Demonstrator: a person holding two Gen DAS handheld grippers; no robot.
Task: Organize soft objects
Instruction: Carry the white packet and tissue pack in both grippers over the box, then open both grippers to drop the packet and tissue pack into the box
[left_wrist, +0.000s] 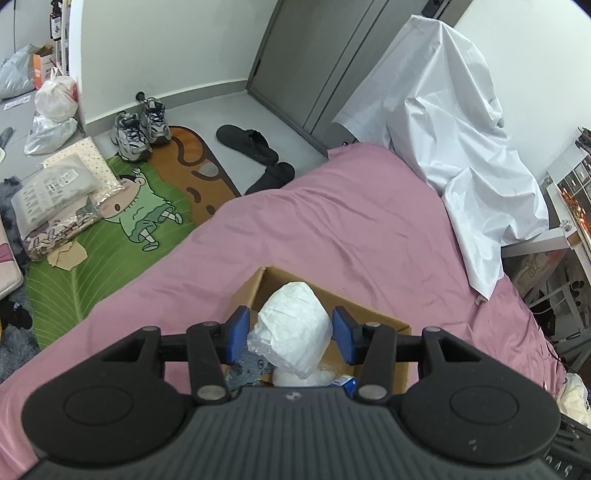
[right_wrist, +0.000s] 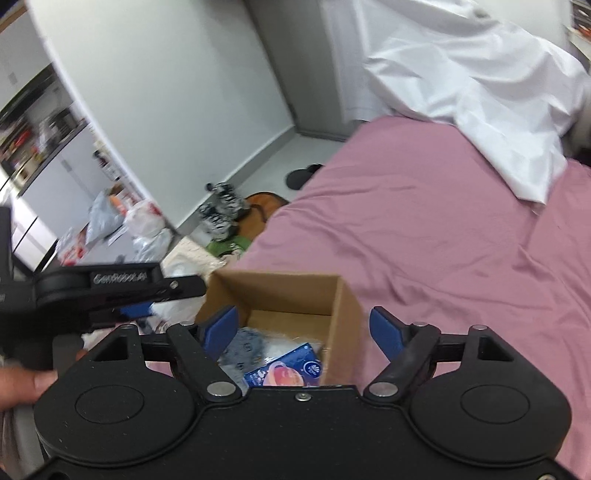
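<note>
A pink bedsheet covers the bed ahead of both tools, with a white cover draped at its far right and shoes, slippers and a cartoon floor mat off to the left on the floor. Directly ahead of and below the left gripper sits an open cardboard box on the sheet, and a white wrapped bundle lies between the blue pads. The jaws stand at a medium spread; the bundle fills most of the gap, and whether the pads press it or have just let go cannot be told, though a sliver of space seems to show on each side. The bundle hangs over the box mouth, above a grey patterned cloth and clear plastic already inside. The step in hand looks like dropping this soft item into the box. The right gripper hovers just above the same box with its jaws wide apart and nothing between them; below it lie the cloth and a blue tissue pack. The left tool shows to its left, side-on. The next move probably calls for the left tool to clear the bundle and lift away, then seek another soft thing, possibly among the bags to the left.
</note>
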